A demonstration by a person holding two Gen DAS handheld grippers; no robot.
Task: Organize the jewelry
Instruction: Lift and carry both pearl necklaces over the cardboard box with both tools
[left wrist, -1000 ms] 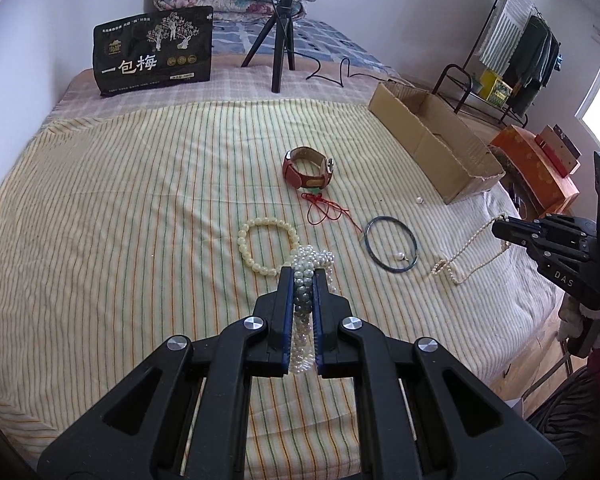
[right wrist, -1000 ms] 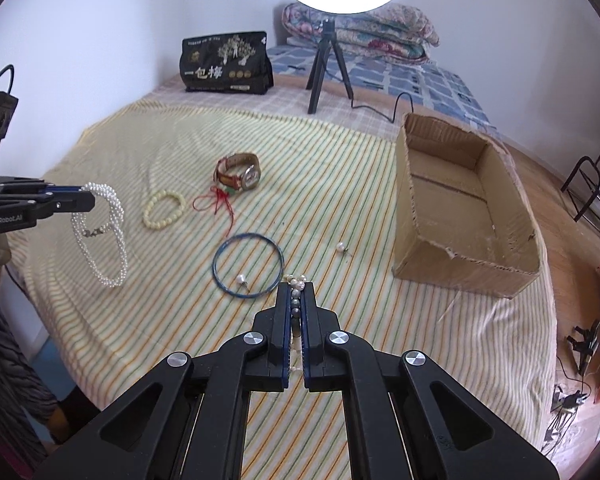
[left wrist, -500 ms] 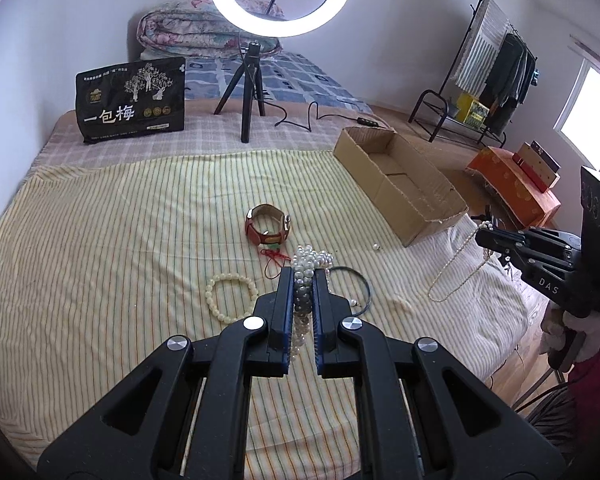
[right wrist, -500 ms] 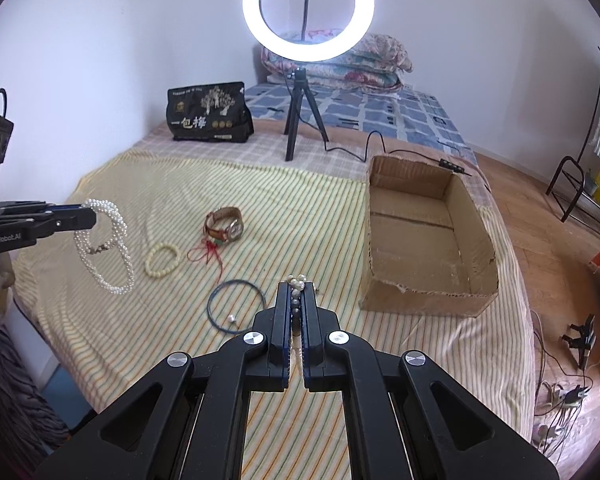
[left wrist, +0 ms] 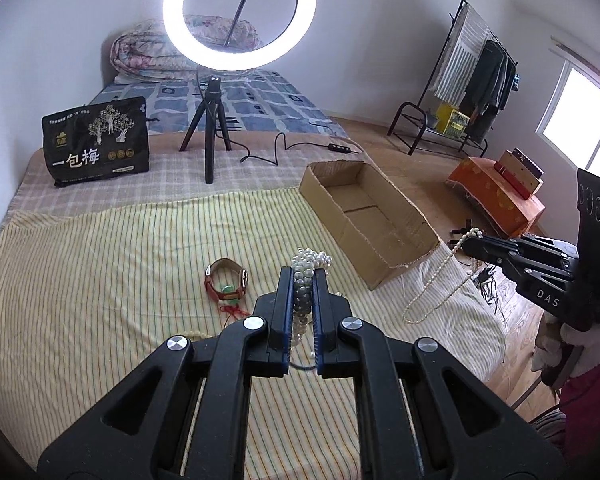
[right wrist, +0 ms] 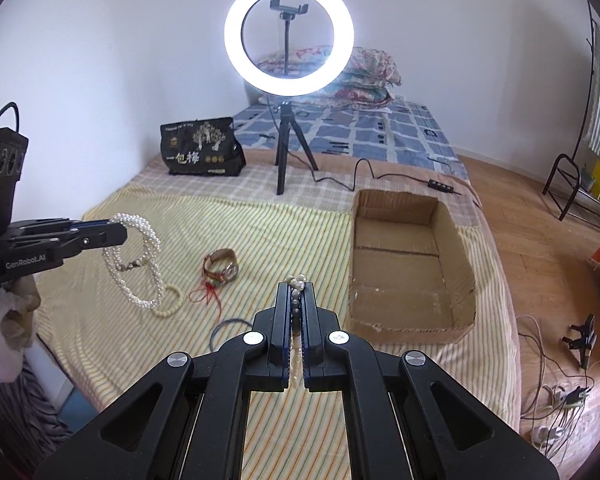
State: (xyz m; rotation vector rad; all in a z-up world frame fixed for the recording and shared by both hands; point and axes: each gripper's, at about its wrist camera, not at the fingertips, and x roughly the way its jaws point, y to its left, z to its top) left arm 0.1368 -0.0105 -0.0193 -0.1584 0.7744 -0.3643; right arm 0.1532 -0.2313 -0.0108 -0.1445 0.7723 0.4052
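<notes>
From the left wrist, the left gripper [left wrist: 304, 276] is clamped on a bunched pearl necklace [left wrist: 310, 264], held above the bed [left wrist: 100, 280].

From the right wrist, the right gripper [right wrist: 296, 290] pinches a thinner pearl strand [right wrist: 295, 280], near the cardboard box [right wrist: 460, 272], probably its destination.

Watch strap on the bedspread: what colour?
Reddish-brown watch strap, clearest in the left wrist view.
</notes>
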